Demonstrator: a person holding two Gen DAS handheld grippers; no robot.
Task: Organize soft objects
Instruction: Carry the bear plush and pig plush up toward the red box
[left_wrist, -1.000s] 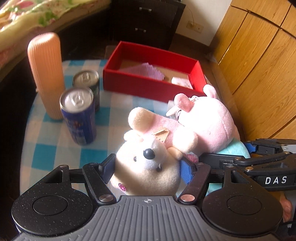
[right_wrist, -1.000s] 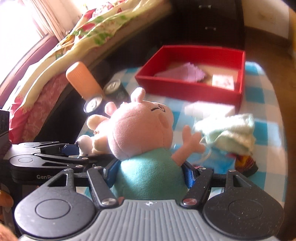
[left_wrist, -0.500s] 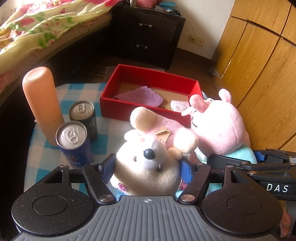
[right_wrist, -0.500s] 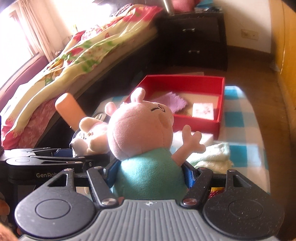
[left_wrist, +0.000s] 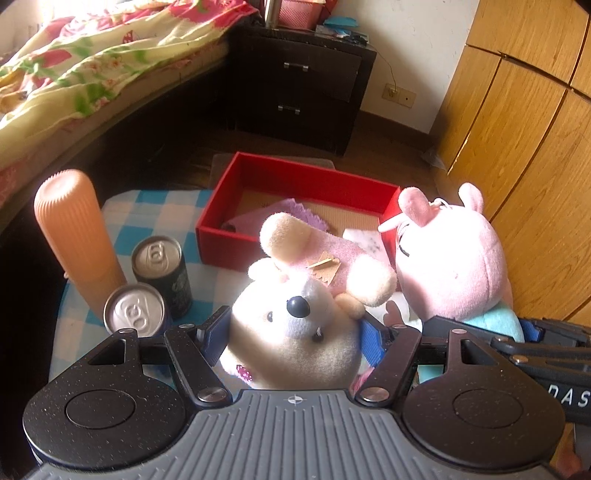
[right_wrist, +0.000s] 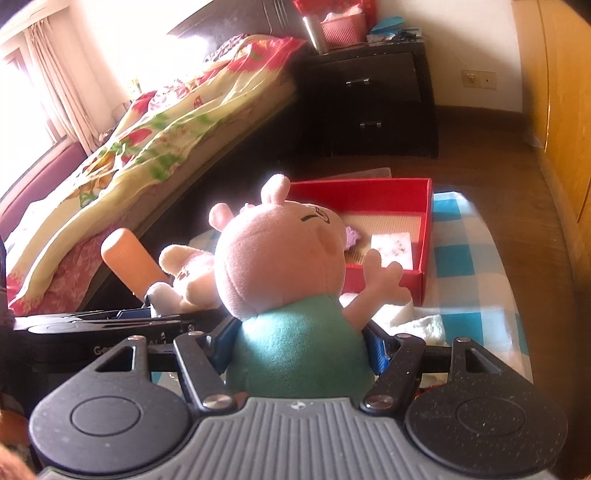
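Note:
My left gripper (left_wrist: 291, 338) is shut on a cream bear plush (left_wrist: 291, 332) with pink limbs, held above the checked table. My right gripper (right_wrist: 301, 345) is shut on a pink pig plush (right_wrist: 280, 258) in a teal shirt; the pig also shows in the left wrist view (left_wrist: 450, 258), to the right of the bear. The bear shows left of the pig in the right wrist view (right_wrist: 188, 273). A red box (left_wrist: 221, 236) lies beyond both toys, holding a purple cloth (left_wrist: 255, 218) and a white patterned piece (right_wrist: 391, 249).
An orange ribbed cylinder (left_wrist: 74, 236) and two drink cans (left_wrist: 159, 266) (left_wrist: 135, 314) stand at the table's left. A pale folded towel (right_wrist: 424, 325) lies under the pig. A bed (right_wrist: 147, 147), a dark nightstand (left_wrist: 299, 88) and a wooden wardrobe (left_wrist: 524, 147) surround the table.
Both grippers have risen and tilted up with their toys still held. The table and red box look lower and farther, and more of the room shows.

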